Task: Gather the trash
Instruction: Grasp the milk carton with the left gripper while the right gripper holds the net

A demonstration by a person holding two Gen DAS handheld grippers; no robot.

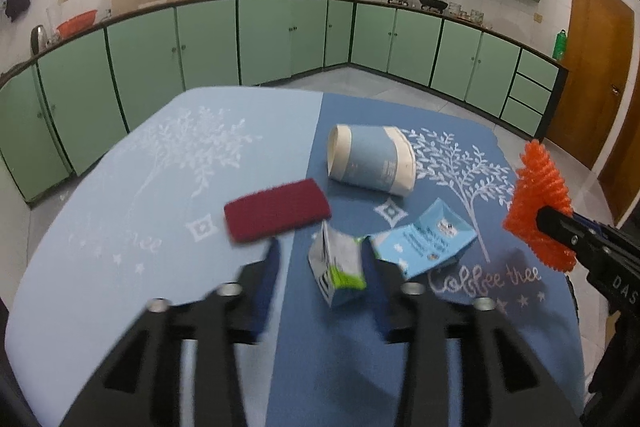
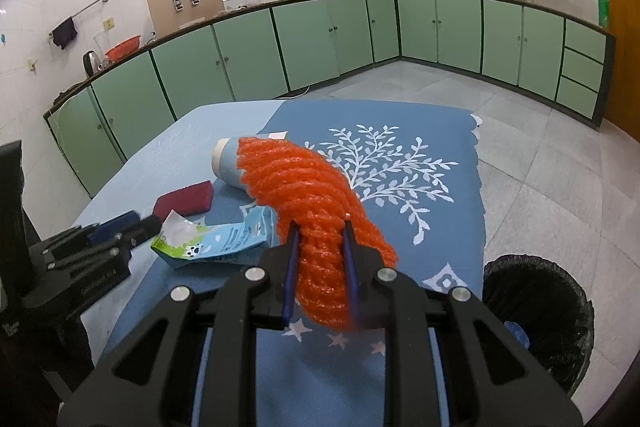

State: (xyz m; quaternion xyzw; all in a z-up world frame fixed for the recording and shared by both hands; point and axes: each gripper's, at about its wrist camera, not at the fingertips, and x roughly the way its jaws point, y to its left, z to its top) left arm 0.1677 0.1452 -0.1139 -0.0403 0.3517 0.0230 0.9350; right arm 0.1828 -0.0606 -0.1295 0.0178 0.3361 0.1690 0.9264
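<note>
The table [image 1: 120,187] fills the middle of both views, under a two-tone blue cloth [image 2: 440,227]. At the lower right of the right wrist view, beyond the cloth's edge, a black-lined bin [image 2: 560,307] stands on the floor.

Toward the upper centre of the left wrist view a paper cup [image 1: 370,159] lies on its side, mouth facing left. Below and left of it lies a dark red sponge [image 1: 276,214]. Lower still, a crumpled blue carton [image 1: 424,241] and a smaller torn carton piece [image 1: 338,269] lie touching each other.

The right gripper [image 2: 320,227] pinches an orange foam net [image 2: 312,195] between its jaws; the net's long axis runs away from the camera toward the cup. The bin lies right and below these jaws, so the right gripper is much the nearer, and the coming move is probably a swing rightward over the rim.

The left gripper [image 1: 324,259] has its jaws spread, straddling the carton piece just ahead, holding nothing.
</note>
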